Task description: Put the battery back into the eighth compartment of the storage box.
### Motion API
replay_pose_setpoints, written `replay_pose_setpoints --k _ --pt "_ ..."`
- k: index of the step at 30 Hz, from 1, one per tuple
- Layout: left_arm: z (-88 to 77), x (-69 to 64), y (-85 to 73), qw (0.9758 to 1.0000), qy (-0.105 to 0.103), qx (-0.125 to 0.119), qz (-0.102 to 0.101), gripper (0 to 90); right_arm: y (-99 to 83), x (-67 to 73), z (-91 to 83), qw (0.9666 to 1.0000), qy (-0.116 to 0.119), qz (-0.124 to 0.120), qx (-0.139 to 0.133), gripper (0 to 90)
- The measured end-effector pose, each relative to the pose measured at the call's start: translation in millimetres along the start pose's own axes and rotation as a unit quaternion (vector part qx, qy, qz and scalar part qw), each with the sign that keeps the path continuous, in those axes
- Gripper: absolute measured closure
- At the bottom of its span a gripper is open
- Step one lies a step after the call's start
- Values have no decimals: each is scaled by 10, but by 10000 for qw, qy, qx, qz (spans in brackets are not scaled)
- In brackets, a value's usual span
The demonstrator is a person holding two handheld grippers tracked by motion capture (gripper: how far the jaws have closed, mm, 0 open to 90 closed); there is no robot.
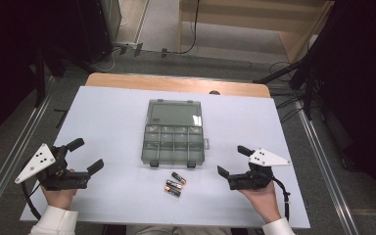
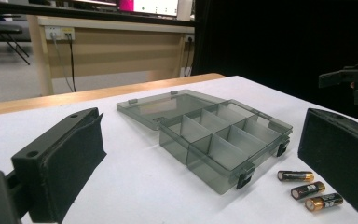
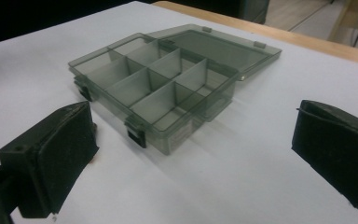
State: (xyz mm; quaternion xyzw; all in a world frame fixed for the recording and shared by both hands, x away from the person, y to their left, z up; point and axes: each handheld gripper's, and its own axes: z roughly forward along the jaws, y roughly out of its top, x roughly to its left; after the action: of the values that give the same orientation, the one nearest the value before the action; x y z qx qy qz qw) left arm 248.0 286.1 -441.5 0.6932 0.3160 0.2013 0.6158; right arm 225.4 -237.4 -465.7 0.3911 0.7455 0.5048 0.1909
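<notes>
Nearest the person, two grippers sat low over the white table, one in each hand. The left gripper was at the left edge of the sheet, its jaws spread wide with nothing between them; the right gripper was at the right, jaws equally wide apart and holding nothing. Both pointed inward and forward, toward the middle of the table.

Between them, slightly farther out, lay three batteries in a loose row, close together but each apart from the next. They lay flat, their long axes roughly parallel and running on a slight diagonal across the table; in the left gripper view the batteries showed their copper-coloured ends toward that gripper and their black ends toward the right.

Just beyond the batteries stood one clear grey compartment box, its lid folded flat onto the table on the far side. The box had eight compartments in two rows of four, and two dark latches on its near edge. Its long side ran across the table. Behind it showed the wooden table edge.
</notes>
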Motion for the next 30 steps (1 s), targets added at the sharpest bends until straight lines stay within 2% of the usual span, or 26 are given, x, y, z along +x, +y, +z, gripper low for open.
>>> replay_pose_setpoints --k 16,21,25,26,28,30 --pt "-4 10 -3 10000 4 4 -33 0 153 263 288 9978 352 -310 474 3" --pt "-7 16 -5 10000 10 -17 -66 0 213 375 413 9952 473 -499 701 3" --pt "-21 12 -2 10000 20 -28 -9 0 272 444 492 9929 607 -510 887 6" --pt "-20 11 -2 10000 26 -30 -10 0 307 483 538 9910 683 -553 1013 19" --pt "-20 10 -2 10000 22 -32 -9 0 317 495 556 9903 706 -582 1043 21" --pt "-20 10 -2 10000 20 -34 -10 0 336 532 613 9881 773 -628 1172 25"
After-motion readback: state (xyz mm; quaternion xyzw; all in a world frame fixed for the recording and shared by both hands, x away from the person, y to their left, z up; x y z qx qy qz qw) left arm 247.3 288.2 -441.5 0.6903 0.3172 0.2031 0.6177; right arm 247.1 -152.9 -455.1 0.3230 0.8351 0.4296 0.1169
